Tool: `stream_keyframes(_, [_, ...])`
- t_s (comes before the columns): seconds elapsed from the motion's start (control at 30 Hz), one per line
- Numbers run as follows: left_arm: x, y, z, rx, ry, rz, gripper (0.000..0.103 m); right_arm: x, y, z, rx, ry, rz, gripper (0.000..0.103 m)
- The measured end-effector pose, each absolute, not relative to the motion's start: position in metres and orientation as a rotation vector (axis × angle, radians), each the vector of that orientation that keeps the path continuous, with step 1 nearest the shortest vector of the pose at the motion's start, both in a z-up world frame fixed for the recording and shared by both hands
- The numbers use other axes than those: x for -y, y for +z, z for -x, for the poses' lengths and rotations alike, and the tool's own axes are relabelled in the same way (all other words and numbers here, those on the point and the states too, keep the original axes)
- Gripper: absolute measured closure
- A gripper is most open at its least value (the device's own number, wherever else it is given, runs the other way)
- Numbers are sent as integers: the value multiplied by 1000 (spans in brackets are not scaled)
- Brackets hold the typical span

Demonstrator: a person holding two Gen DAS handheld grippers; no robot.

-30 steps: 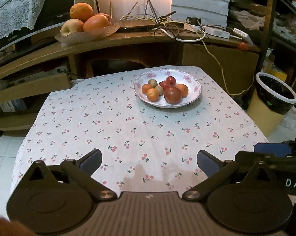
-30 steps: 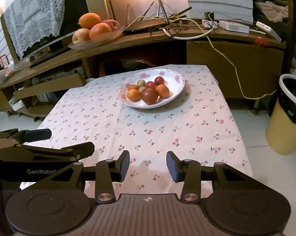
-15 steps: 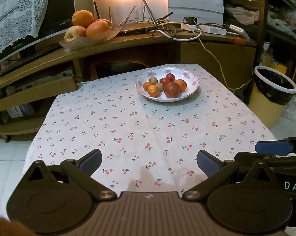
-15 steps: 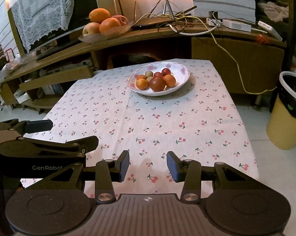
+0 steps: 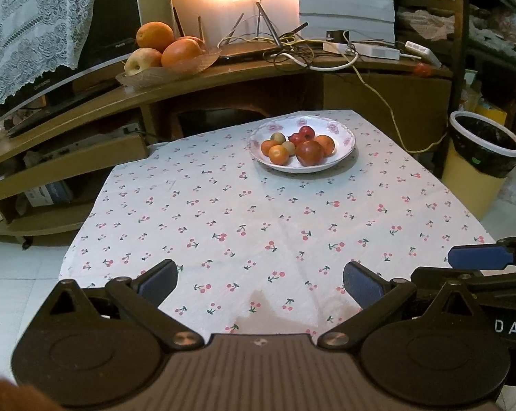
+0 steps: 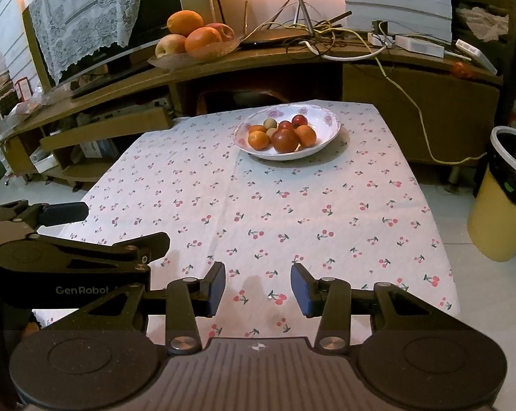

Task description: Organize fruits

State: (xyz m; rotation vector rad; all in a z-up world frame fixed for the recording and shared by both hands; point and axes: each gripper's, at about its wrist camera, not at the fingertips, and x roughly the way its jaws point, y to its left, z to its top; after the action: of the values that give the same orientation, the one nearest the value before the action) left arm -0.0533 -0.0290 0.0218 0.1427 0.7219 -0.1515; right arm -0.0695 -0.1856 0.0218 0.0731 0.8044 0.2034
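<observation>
A yellow bin (image 5: 477,171) stands beside the cherry-print tablecloth (image 5: 258,226).

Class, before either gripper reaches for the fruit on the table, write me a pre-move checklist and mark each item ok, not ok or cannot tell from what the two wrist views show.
1. Left gripper open and holding nothing: ok.
2. Right gripper open and holding nothing: ok.
3. White plate sits fully on the tablecloth, away from the edges: ok.
4. Cloth between grippers and plate free of obstacles: ok.
5. Large dark red fruit at the plate's near side is unobstructed from the front: ok.
6. Where the sorted fruit should go: cannot tell; a second fruit dish stands on the shelf behind.
</observation>
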Motion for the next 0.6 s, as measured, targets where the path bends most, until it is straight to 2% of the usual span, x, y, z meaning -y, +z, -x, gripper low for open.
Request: stream_keyframes(0.6, [26, 22, 60, -716, -136, -146, 0, 181, 21, 73, -803, 216, -66, 59])
